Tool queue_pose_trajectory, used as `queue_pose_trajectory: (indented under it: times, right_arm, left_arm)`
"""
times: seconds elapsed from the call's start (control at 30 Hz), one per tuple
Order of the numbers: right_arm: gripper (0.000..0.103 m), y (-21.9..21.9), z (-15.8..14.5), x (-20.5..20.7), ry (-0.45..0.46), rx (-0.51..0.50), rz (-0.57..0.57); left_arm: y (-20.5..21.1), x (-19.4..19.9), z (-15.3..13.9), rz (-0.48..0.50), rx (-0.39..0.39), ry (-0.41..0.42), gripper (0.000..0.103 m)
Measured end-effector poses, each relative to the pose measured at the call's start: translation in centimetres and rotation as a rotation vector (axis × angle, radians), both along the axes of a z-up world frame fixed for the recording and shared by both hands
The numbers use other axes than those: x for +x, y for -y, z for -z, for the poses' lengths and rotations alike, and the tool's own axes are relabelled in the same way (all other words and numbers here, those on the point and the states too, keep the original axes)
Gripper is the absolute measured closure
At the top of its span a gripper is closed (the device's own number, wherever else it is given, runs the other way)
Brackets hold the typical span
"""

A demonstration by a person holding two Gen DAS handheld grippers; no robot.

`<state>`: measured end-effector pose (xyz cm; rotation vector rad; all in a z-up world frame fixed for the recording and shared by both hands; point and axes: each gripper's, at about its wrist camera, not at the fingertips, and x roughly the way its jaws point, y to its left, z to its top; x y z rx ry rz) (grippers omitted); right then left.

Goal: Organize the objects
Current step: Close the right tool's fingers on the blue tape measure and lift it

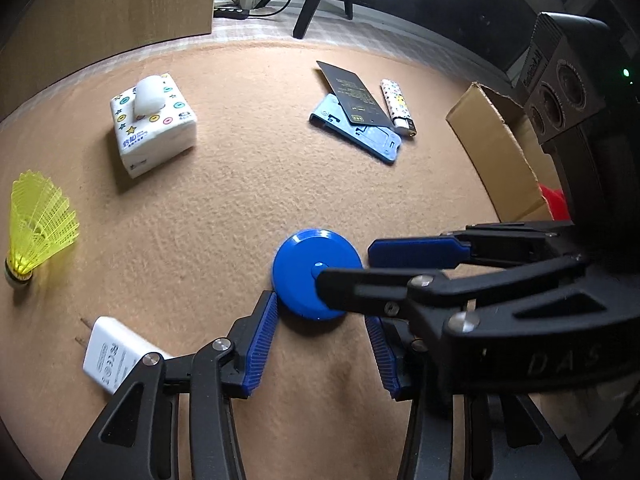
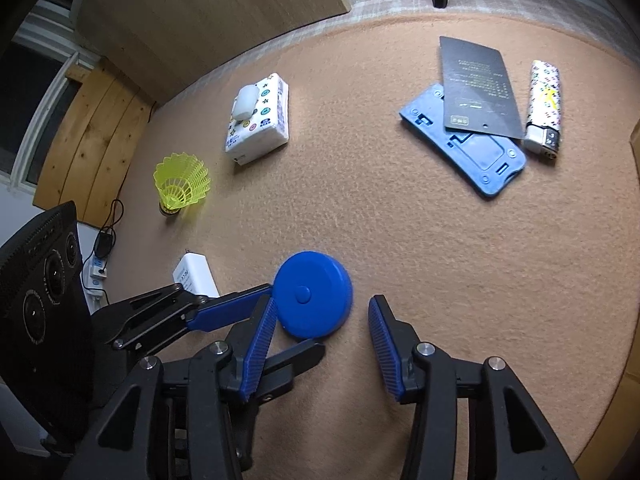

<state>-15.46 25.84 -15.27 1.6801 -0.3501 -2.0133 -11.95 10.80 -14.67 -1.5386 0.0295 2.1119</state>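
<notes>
Both claws gape wide around one blue disc on the tan counter; left claw, right claw, neither gripping. One white charger just left. Farther: one yellow shuttlecock, one tissue pack, one blue holder, one lighter. Bare mat lies between.

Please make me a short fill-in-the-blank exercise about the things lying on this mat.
1. The white case rests on top of the ______ pack.
2. The round disc between the open fingers of both grippers is ______ in colour.
3. The shuttlecock is ______ in colour.
4. The black card lies partly over the blue ______.

Missing words: tissue; blue; yellow; holder
</notes>
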Motion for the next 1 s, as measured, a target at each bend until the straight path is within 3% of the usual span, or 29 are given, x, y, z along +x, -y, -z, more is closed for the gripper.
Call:
queue_pose_trajectory:
  times: [0.53, 0.8, 1.0]
  right_arm:
    - [0.065, 0.1, -0.4, 0.3, -0.012, 0.01, 0.01]
    - [0.065, -2.5, -3.1, 1.6, -0.064, 0.001, 0.06]
    - [0.065, -6.7, -5.6, 3.2, -0.114, -0.018, 0.151]
  left_arm:
    - [-0.1, 0.1, -0.3, -0.031, 0.026, -0.013, 0.056]
    - [-2.4, 1.1, -2.9, -0.003, 0.036, -0.059, 0.057]
    - [-5.9, 2.1, -5.3, 0.057, 0.057, -0.101, 0.057]
